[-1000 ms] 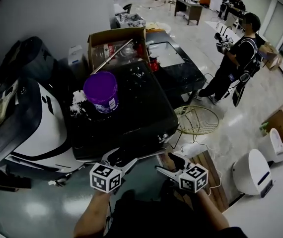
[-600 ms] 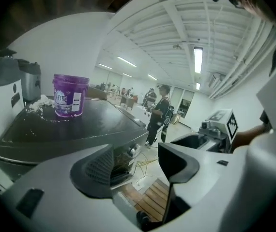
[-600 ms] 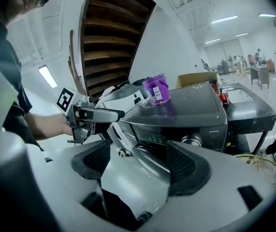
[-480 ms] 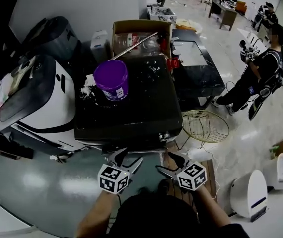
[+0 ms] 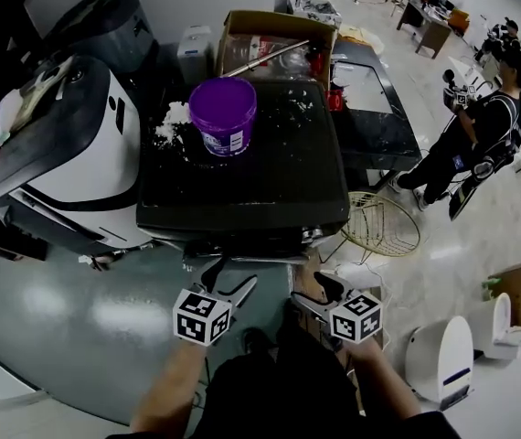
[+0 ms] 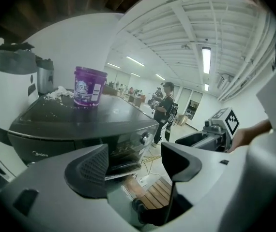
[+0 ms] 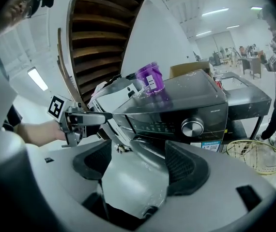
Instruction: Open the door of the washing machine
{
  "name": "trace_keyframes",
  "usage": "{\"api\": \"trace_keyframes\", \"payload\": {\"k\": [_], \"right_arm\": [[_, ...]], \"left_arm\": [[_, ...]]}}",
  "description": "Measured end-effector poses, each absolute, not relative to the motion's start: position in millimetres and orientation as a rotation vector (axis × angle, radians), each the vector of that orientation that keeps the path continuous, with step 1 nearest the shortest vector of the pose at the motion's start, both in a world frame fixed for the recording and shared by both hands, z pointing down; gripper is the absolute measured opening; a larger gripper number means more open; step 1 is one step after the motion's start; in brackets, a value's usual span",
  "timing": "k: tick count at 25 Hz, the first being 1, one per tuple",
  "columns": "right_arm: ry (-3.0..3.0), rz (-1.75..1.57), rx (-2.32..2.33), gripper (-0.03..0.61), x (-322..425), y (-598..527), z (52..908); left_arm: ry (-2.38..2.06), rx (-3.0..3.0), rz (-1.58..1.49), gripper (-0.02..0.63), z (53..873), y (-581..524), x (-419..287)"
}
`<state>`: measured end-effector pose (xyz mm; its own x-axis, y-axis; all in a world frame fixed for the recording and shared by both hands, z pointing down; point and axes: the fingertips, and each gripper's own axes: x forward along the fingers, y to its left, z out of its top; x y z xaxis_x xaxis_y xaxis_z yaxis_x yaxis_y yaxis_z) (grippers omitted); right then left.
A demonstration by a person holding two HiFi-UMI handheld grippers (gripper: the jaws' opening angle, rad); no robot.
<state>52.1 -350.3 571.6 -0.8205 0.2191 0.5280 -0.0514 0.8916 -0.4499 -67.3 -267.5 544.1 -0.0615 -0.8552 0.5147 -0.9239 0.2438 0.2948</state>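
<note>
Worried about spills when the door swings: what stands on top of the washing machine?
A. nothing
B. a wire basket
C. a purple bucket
C: the purple bucket stands upright on the washing machine, toward the back of its dark top; the wire basket sits on the floor beside the machine.

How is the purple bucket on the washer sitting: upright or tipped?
Upright. The purple bucket stands on its base atop the dark washing machine, rim up, in the head view.
</note>
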Motion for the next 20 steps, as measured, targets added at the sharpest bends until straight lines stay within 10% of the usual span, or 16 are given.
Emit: {"api": "trace_keyframes", "payload": {"k": [20], "right_arm": [[-2.327,0.501,-0.270,0.350,12.3,-382.4,680.3]], "left_arm": [[-1.853,1.393,0.210,0.354,648.8,-281.7,-75.4]]}}
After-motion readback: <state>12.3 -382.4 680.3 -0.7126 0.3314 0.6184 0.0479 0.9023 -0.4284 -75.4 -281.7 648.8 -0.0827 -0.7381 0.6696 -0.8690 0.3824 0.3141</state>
